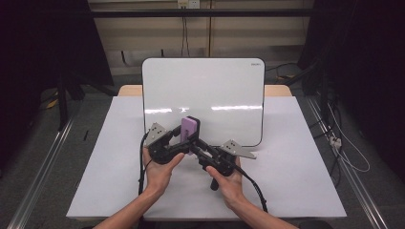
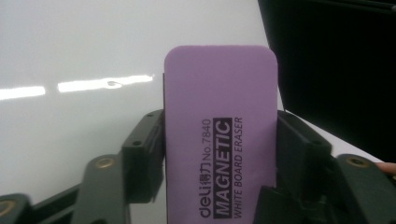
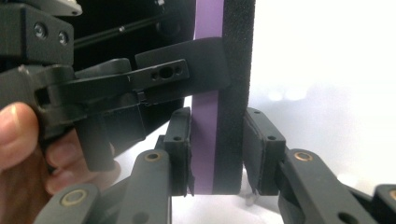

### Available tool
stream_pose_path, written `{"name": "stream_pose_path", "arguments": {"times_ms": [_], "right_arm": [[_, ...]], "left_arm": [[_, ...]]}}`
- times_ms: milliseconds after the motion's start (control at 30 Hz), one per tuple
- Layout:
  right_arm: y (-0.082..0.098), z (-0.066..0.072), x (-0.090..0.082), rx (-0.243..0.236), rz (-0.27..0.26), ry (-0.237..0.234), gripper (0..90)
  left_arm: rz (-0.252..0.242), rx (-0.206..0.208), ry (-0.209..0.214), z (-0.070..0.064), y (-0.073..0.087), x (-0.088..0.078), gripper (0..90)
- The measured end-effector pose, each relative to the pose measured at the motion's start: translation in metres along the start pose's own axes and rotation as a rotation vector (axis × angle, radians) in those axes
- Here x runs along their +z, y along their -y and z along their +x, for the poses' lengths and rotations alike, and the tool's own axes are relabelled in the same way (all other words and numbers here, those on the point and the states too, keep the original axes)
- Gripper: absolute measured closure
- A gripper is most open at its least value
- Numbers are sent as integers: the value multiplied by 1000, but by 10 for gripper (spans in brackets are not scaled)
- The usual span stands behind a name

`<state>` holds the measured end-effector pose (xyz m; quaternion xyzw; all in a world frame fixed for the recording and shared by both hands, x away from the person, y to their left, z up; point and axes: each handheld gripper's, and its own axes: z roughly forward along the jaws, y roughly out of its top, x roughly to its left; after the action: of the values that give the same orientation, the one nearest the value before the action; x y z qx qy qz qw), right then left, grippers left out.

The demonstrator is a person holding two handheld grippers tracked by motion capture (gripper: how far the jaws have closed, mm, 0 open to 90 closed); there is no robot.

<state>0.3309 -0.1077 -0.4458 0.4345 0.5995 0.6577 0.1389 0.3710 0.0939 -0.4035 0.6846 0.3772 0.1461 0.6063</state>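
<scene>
The purple eraser is held standing up, long side upward, pinched at once by the left gripper fingers on its narrow edges and the right gripper fingers on its flat faces, with the whiteboard just behind

Both grippers — the left gripper and the right gripper — are black, each topped by a grey three-cornered plate and trailing a black cable. Their jaw links carry brass-coloured pivot pins and small dark screws. The person's forearms are bare — no sleeves show.
</scene>
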Motion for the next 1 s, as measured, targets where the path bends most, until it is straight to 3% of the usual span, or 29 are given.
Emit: {"name": "stream_pose_path", "arguments": {"times_ms": [67, 233, 367, 467, 567, 667, 867, 1000], "right_arm": [[1, -2, -1, -27, 17, 14, 663], [-2, -11, -7, -31, 37, 41, 667], [-8, -19, -14, -33, 48, 56, 668], [-10, -25, -23, -54, 75, 69, 669], [-13, -31, -32, -71, 77, 89, 669], [-15, -36, -38, -88, 82, 104, 670], [-22, -46, -54, -135, 79, 141, 673], [-28, -49, -64, -192, 88, 174, 674]], "left_arm": [[13, 25, -27, 0, 0, 0, 266], [46, 22, -30, 2, -4, 0, 119], [72, 10, -26, 5, -8, 0, 97], [88, 64, -50, 5, -10, 0, 57], [95, 66, -37, 7, -13, -2, 49], [103, 103, -25, 8, -15, -5, 51], [143, 150, -62, 13, -13, -11, 72], [169, 169, -64, 20, -11, -16, 74]]}}
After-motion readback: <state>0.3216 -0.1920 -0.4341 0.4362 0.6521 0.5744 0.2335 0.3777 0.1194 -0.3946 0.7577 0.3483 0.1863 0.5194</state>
